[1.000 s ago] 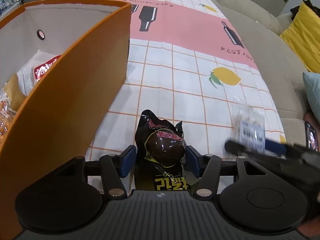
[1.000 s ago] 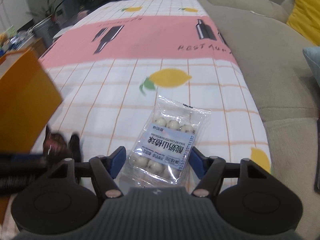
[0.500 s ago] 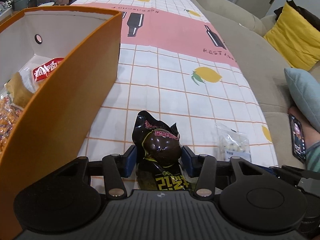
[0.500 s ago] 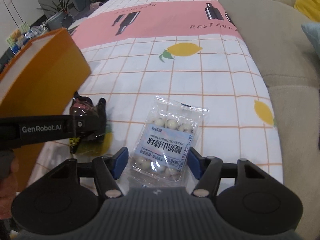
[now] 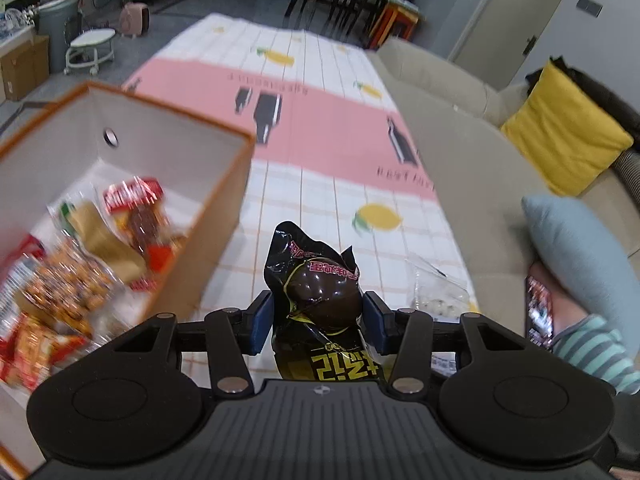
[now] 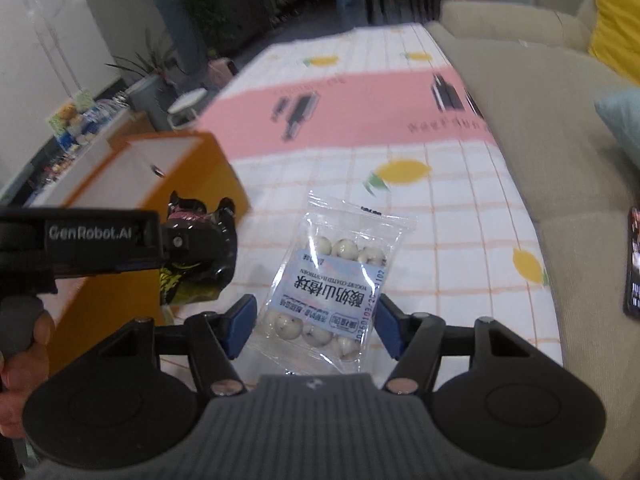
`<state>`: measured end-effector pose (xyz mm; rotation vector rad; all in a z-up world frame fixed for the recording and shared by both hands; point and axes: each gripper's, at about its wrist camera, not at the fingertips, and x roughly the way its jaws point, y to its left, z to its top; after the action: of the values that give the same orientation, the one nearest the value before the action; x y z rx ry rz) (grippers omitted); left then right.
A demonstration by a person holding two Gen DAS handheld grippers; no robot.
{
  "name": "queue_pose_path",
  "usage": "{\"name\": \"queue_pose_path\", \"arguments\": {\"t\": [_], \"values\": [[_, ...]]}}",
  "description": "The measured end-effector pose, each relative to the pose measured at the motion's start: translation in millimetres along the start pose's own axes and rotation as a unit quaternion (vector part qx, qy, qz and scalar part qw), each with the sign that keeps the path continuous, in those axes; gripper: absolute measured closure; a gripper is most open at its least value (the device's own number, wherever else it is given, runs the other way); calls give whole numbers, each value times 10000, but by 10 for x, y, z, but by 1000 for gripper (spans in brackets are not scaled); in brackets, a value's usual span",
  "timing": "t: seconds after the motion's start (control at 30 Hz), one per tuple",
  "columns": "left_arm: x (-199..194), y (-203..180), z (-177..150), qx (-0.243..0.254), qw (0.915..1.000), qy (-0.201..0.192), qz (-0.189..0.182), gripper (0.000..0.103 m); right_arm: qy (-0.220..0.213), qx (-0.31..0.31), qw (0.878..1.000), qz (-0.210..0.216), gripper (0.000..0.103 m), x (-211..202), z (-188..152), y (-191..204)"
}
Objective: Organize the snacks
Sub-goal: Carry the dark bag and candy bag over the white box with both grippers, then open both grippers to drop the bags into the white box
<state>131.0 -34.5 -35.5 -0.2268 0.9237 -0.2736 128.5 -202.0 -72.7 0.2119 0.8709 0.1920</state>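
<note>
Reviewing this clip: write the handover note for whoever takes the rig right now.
Left gripper: shut on the black snack packet, held in the air beside the orange box.
Right gripper: jaws around the clear packet of yogurt balls, apparently gripping it above the tablecloth.
Done: several snacks already lie in the box.
Left: drop both packets into the box.

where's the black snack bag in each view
Left wrist: black snack bag low centre, clamped in the left gripper.
Right wrist: same bag at left, beside the clear bag in the right gripper.
Shared landmark: orange box.
</note>
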Motion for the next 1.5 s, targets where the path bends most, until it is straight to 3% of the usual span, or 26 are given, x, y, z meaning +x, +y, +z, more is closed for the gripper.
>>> {"name": "queue_pose_path", "arguments": {"t": [0.3,0.53,0.87,1.1,1.4,1.47,1.5], "values": [[-510,326,365,4,9988,-411,270,49,-616,-766,9934,597,42,-275,371,598],[-665,691,625,107,9960,-492,738,49,-764,-1400,9835,857,42,-139,686,1041],[-368,1162,815,58,9940,158,1080,49,-370,-2476,9646,831,41,442,1020,1618],[-70,1426,785,105,9882,641,1385,49,54,-3442,9377,475,41,1012,1036,1944],[188,1581,724,158,9829,1027,1521,49,420,-4173,9076,194,41,1505,884,2037],[233,1581,723,203,9820,1076,1539,49,509,-4239,9041,143,44,1578,851,2037],[253,1583,714,224,9815,1102,1548,49,558,-4265,9027,110,53,1611,835,2037]]}}
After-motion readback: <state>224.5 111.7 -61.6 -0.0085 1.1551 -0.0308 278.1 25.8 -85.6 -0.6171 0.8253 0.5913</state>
